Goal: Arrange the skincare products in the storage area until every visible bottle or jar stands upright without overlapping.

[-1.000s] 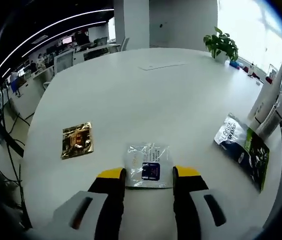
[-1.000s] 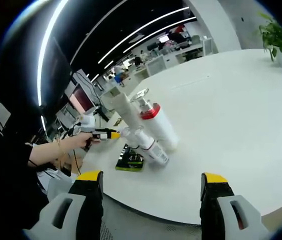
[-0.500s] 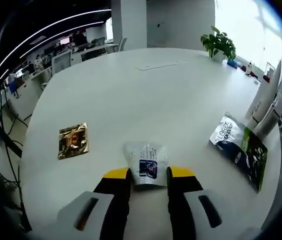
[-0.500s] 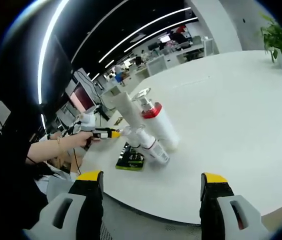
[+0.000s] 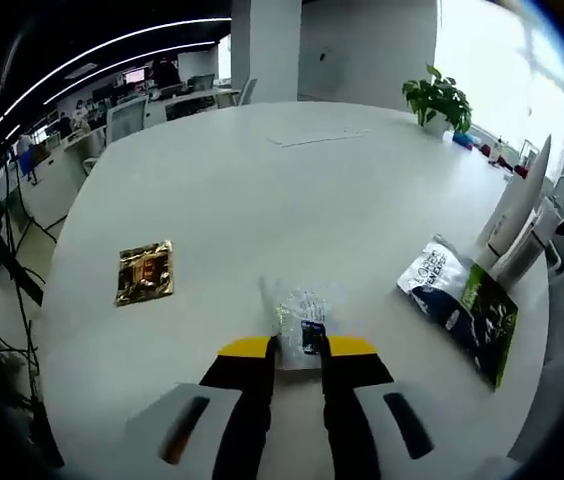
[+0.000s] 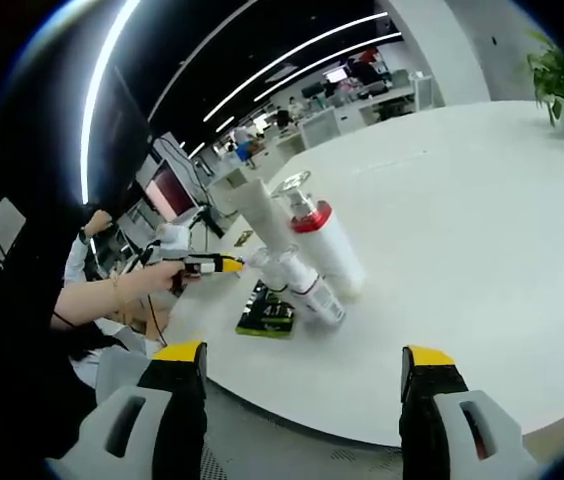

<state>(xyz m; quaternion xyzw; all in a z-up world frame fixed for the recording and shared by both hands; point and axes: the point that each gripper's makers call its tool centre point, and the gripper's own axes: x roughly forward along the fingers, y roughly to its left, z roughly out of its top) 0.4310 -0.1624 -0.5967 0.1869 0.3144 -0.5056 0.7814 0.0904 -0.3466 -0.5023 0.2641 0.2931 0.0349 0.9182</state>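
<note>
In the left gripper view my left gripper [image 5: 298,347] is shut on a crumpled clear sachet with a blue label [image 5: 303,317] at the near part of the round white table [image 5: 262,190]. A gold sachet [image 5: 145,272] lies flat to its left, and a dark and green pouch [image 5: 457,305] to its right. In the right gripper view my right gripper [image 6: 302,362] is open and holds nothing, off the table's edge. Ahead of it stand a white bottle with a red collar [image 6: 329,246], a white tube [image 6: 262,208] and a smaller bottle [image 6: 305,287], close together.
A potted plant [image 5: 440,97] and a sheet of paper [image 5: 317,135] sit at the table's far side. White bottles [image 5: 507,215] rise at the right rim. A person's hand holds the left gripper [image 6: 197,264] beside the green pouch [image 6: 267,315]. Office desks lie beyond.
My left jaws have closed from wide apart onto the clear sachet, which is now crumpled between them. The right gripper stays open and almost still.
</note>
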